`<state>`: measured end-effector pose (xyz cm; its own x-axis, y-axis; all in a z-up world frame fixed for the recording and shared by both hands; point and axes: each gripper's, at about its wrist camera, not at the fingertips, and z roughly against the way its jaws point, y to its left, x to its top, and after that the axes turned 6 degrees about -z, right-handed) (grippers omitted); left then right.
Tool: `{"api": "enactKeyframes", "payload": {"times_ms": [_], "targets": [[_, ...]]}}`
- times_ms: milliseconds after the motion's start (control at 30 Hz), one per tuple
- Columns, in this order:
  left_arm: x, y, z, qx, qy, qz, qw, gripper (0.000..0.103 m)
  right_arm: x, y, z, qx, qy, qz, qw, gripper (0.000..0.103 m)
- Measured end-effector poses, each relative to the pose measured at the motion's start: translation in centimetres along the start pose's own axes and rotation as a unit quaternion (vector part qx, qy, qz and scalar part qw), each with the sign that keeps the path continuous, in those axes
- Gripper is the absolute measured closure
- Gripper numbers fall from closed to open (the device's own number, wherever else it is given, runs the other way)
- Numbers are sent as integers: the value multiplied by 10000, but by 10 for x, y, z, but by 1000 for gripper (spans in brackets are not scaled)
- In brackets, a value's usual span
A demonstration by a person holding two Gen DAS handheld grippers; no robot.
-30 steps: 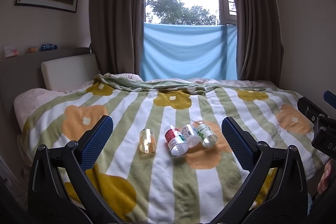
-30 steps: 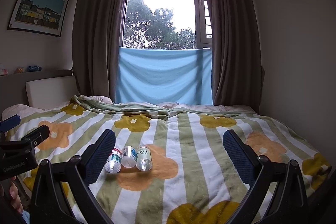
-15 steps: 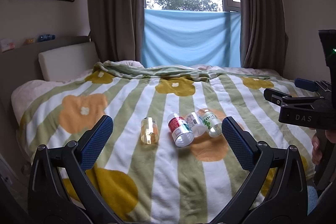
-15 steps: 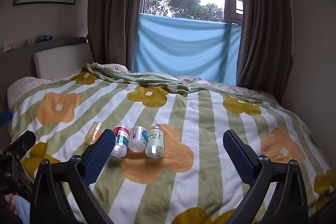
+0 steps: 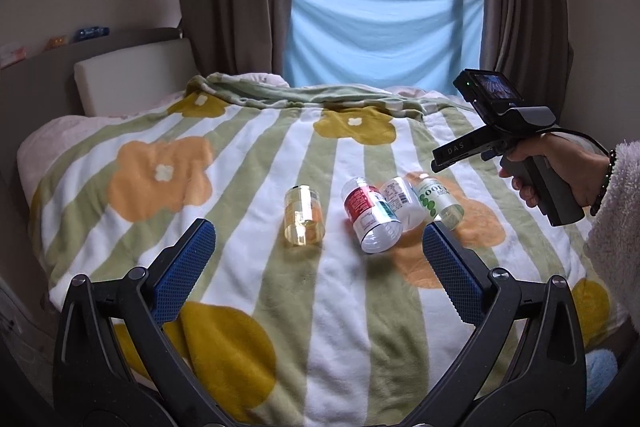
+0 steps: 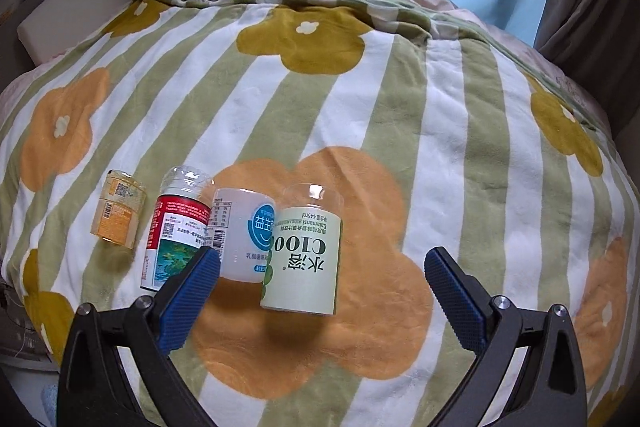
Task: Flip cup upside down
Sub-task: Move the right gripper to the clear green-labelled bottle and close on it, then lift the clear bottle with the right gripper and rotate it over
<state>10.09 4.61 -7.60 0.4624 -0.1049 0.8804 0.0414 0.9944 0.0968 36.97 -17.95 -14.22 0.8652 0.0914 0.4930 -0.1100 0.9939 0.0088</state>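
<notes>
Fingers of the right gripper (image 6: pixel 322 293) gape wide and empty, the green-label cup (image 6: pixel 304 251) lying on its side between them on the bed (image 6: pixel 460 187). Best lower squarely, pinch mid-body, avoid the white cup (image 6: pixel 244 235) touching it leftward. The left gripper (image 5: pixel 318 259) hangs wide, empty, nearer the yellow cup (image 5: pixel 303 221).

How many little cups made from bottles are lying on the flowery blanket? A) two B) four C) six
B, four: the yellow cup, the red-label cup, the white cup with a blue circle and the green-label cup all lie on their sides in a row on the blanket.
</notes>
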Motion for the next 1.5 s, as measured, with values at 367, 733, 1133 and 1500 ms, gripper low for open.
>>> {"api": "enactKeyframes", "payload": {"times_ms": [367,733,1133,1500], "targets": [[-13,2,-38,-148,356,172,9991,0,19,-13,-98,297,1479,-366,9879,19],[-13,1,-32,-155,342,96,9992,0,6,-32,-92,1021,1751,-996,9742,45],[-23,7,1,-252,309,-189,9990,0,-73,-9,53,1618,1154,-500,9788,45],[-47,5,9,-599,702,-207,9955,0,-139,55,18,1088,1700,53,9794,45]]}}
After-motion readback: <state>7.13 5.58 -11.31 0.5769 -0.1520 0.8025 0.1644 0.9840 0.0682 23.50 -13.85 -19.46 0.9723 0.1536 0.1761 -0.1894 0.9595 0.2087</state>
